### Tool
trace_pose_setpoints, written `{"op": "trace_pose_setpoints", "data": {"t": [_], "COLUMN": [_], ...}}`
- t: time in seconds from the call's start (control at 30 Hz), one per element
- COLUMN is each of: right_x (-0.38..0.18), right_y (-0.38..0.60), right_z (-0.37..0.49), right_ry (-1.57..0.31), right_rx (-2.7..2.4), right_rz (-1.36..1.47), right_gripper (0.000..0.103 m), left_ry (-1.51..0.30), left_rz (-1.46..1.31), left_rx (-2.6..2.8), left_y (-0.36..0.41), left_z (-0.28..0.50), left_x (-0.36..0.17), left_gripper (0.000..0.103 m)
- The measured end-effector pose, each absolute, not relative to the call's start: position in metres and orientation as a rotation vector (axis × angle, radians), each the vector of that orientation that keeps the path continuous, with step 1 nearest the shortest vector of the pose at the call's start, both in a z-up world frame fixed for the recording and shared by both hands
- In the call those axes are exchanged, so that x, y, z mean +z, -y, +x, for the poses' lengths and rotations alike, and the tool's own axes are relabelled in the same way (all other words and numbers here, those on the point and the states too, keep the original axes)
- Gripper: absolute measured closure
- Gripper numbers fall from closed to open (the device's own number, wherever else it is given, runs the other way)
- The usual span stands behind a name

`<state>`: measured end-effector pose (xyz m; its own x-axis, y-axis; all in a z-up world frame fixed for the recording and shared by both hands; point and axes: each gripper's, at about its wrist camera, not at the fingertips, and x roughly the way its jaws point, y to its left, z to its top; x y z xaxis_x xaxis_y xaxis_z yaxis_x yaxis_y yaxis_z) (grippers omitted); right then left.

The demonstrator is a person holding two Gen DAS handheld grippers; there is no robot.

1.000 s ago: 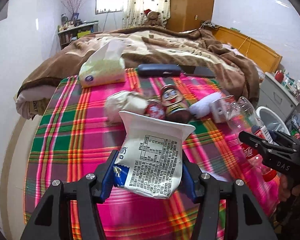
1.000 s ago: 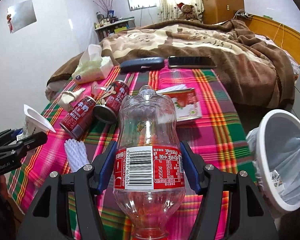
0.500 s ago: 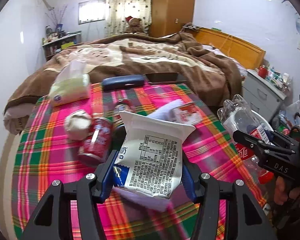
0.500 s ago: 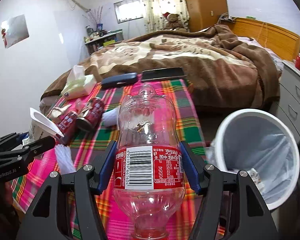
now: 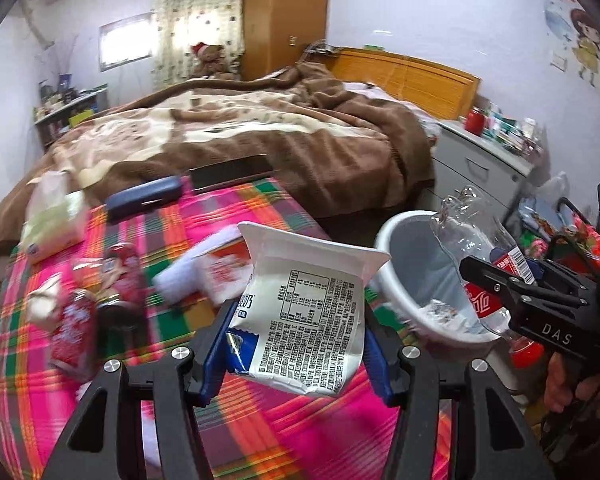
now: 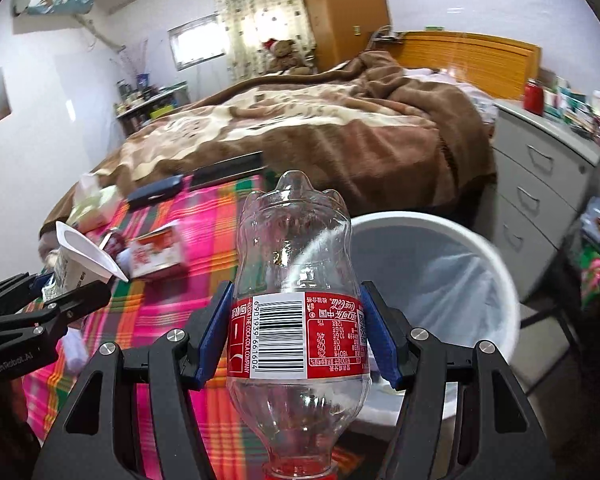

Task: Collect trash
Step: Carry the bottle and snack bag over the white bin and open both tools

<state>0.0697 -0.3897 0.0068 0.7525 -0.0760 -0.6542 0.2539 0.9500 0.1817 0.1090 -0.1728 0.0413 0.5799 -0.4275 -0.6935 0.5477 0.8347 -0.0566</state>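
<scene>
1. Ahead of the left wrist camera: left gripper (image 5: 296,344) with blue pads pinching a crumpled white printed snack packet (image 5: 304,312) above the pink-and-green plaid cloth (image 5: 260,432). Blurred on that cloth: two red drink cans (image 5: 96,308), a white-and-red carton (image 5: 220,268), a dark blue case (image 5: 144,198). To the right, a white lined trash bin (image 5: 420,280), with the right gripper (image 5: 512,280) beside it.

2. Ahead of the right wrist camera: right gripper (image 6: 296,336) clamped on a clear plastic cola bottle with red label (image 6: 296,312), cap end toward the camera. Just behind it, the bin (image 6: 440,272); grey drawers (image 6: 540,184) and brown blanket (image 6: 340,140) beyond.
</scene>
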Motion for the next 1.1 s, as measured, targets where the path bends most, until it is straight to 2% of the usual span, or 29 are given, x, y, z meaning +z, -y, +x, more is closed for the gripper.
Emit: {"op": "trace_pose_setpoints", "data": {"t": [0.5,0.93,0.97,1.03,1.1], "right_x": [-0.025,-0.044,-0.045,-0.044,-0.042], "right_y": [0.456,0.475,0.475,0.474,0.475], "right_z": [0.066,0.072,0.072,0.069,0.066], "right_ry": [-0.795,-0.871,-0.87,-0.857,-0.842], "right_rx": [-0.312,-0.3,-0.302,-0.312,-0.314], "right_rz": [0.318,0.303,0.296,0.287,0.293], "right_gripper": [0.039,0.039,0.039,0.034,0.031], "left_ry": [-0.825,-0.934,-0.936,-0.903,-0.906], "left_rz": [0.209,0.22,0.222,0.236,0.224], "left_rx": [-0.739,-0.762,-0.756,-0.748,-0.748], "left_y": [0.297,0.339,0.34,0.34,0.337], "left_z": [0.116,0.136,0.137,0.135,0.136], "left_x": [0.02,-0.017,-0.018,-0.017,-0.016], "left_gripper": [0.045,0.045,0.042,0.025,0.024]}}
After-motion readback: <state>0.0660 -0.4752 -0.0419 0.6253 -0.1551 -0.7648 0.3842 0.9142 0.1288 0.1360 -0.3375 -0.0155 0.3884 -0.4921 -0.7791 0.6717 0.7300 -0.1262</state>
